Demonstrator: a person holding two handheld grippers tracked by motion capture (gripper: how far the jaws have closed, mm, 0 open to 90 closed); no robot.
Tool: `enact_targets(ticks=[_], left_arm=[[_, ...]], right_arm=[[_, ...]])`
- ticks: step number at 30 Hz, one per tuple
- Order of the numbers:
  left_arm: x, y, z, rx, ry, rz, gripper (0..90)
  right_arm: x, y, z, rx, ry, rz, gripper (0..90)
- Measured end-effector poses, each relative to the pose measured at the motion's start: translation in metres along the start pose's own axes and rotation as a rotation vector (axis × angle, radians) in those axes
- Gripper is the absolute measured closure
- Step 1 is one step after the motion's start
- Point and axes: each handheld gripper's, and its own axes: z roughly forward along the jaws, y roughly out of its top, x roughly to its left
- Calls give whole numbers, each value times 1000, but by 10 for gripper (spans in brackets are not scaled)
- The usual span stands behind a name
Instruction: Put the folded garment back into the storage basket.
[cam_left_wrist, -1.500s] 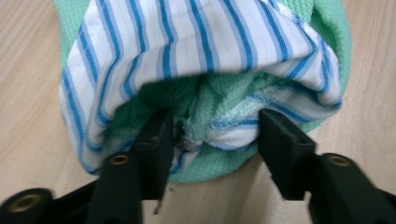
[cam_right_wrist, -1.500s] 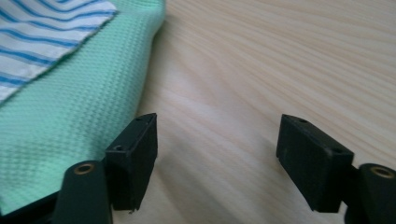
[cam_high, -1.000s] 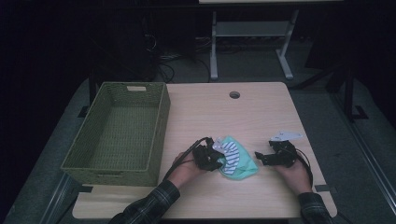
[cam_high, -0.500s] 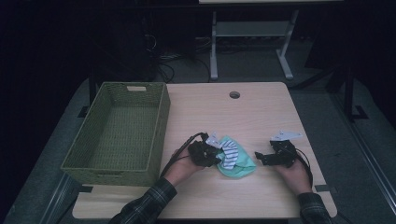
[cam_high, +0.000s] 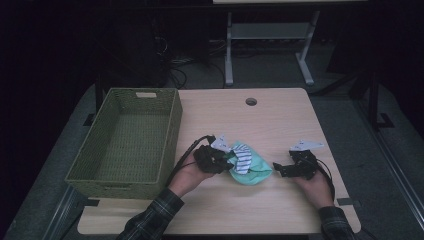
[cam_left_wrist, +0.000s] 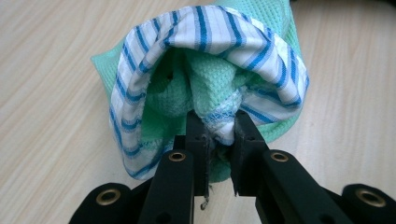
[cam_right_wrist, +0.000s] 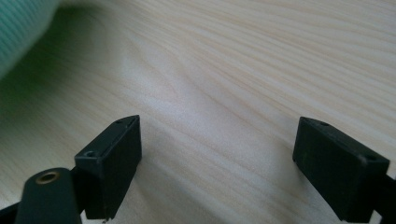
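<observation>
- Cloth bundle (cam_high: 248, 165), green with a blue-striped white layer, lies near the table's (cam_high: 280, 115) front edge; its underside is hidden, and the right gripper view catches just a green corner (cam_right_wrist: 18, 32).
- Bare wood behind the bundle; wicker basket (cam_high: 131, 140) at left, well apart.
- Left gripper (cam_left_wrist: 218, 128): jaws clamped on a cloth fold.
- Right gripper (cam_high: 281, 169): jaws wide apart over bare wood, holding nothing, near the bundle.

basket (cam_high: 127, 142) on table (cam_high: 270, 120) left, cloth (cam_high: 248, 165) right of it
</observation>
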Motion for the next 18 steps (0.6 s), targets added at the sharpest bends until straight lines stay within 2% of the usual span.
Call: enact_targets(ticks=[2,9,18], left_arm=[[0,2,-6,-17,5,-15,794],[1,10,-26,-14,18,-9,793],[7,18,-50,-27,27,-21,792]], right_arm=[[0,0,0,0,0,0,149],[0,0,0,3,-4,8,141],[0,0,0,3,-4,8,141]])
